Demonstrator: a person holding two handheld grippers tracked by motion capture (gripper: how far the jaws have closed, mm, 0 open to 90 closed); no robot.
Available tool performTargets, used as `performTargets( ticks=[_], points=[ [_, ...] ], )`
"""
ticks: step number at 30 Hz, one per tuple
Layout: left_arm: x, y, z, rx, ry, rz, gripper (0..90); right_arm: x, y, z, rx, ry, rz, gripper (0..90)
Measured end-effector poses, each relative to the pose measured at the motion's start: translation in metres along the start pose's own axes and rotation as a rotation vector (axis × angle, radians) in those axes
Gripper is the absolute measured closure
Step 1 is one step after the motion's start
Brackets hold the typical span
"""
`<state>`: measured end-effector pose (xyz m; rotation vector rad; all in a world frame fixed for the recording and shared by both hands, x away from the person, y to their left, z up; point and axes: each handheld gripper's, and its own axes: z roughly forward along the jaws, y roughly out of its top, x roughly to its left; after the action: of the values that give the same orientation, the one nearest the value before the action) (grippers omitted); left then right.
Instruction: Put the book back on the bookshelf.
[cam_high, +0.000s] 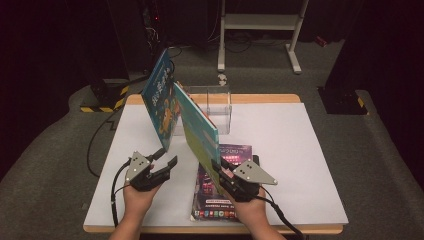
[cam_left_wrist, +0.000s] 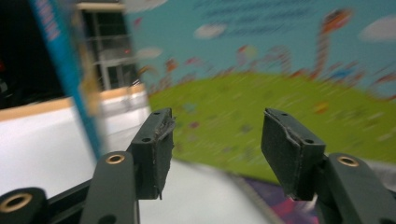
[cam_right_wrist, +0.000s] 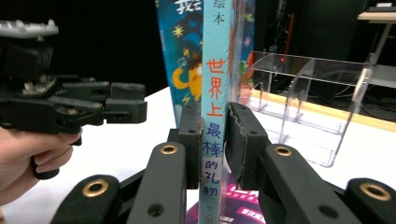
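My right gripper (cam_high: 218, 169) is shut on the spine of a teal picture book (cam_high: 200, 127), which stands on edge and tilted. In the right gripper view both pads press the spine (cam_right_wrist: 215, 70), printed with red and blue characters. A blue book (cam_high: 160, 97) stands tilted just left of it, at the left end of a clear rack (cam_high: 217, 107). Under the right hand a purple book (cam_high: 225, 192) lies flat on the table. My left gripper (cam_high: 167, 159) is open with nothing between its pads (cam_left_wrist: 154, 149), and its jaws face the teal book's green and blue cover (cam_left_wrist: 280, 70).
The white tabletop (cam_high: 300, 150) has bare room at the right and front left. On the floor behind stand a white frame (cam_high: 260, 22) and, at the left, a black base with yellow-black stripes (cam_high: 107, 97). A cable (cam_high: 95, 142) hangs off the table's left edge.
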<state>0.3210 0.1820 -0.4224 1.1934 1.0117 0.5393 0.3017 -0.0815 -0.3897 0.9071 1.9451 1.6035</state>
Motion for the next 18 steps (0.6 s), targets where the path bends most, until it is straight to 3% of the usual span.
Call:
performTargets(
  ticks=[2, 3, 9, 12, 18],
  points=[
    [-0.013, 0.006, -0.004, -0.011, -0.041, -0.003, 40.3, 0.006, -0.003, 0.000, 0.000, 0.015, -0.003, 74.1],
    [-0.013, 0.006, -0.004, -0.011, -0.041, -0.003, 39.0, 0.006, -0.003, 0.000, 0.000, 0.015, -0.003, 74.1],
    [-0.044, 0.027, -0.019, -0.067, -0.149, -0.052, 30.3, 0.014, -0.008, 0.002, 0.011, 0.059, 0.012, 71.2],
    [-0.054, 0.030, -0.022, -0.065, -0.190, -0.066, 27.2, 0.017, -0.010, 0.003, 0.009, 0.066, 0.014, 70.8],
    [-0.065, 0.030, -0.022, -0.055, -0.227, -0.091, 23.8, 0.025, -0.014, 0.005, 0.011, 0.089, 0.005, 68.8]
  ],
)
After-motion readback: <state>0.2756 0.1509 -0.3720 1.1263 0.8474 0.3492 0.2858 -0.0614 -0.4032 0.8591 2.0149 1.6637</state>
